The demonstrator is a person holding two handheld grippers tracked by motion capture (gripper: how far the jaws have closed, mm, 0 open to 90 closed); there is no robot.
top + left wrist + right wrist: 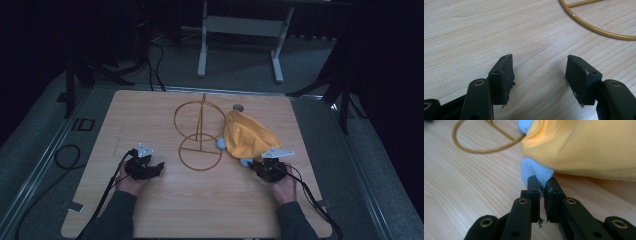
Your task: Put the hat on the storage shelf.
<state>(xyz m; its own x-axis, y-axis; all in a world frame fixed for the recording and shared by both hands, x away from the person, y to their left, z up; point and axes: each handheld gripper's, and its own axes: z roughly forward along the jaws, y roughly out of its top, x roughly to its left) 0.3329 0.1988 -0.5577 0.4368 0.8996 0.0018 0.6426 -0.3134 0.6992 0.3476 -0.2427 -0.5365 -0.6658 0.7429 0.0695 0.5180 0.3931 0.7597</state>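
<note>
My right gripper point(543, 185) pinches one light-blue cloth corner point(534, 171) under one yellow cloth point(584, 147); my left gripper point(539, 75) gapes, wire stand point(197, 135) at one o'clock.

One marking readable: dark block letters "ID" point(82, 124) on grey floor mat, just left of light wooden counter point(150, 210), near its far left corner. No other text, label, brand or number legible.

Gaping tool point(540, 80) above table point(474, 37), near wire ring point(596, 30)
</note>
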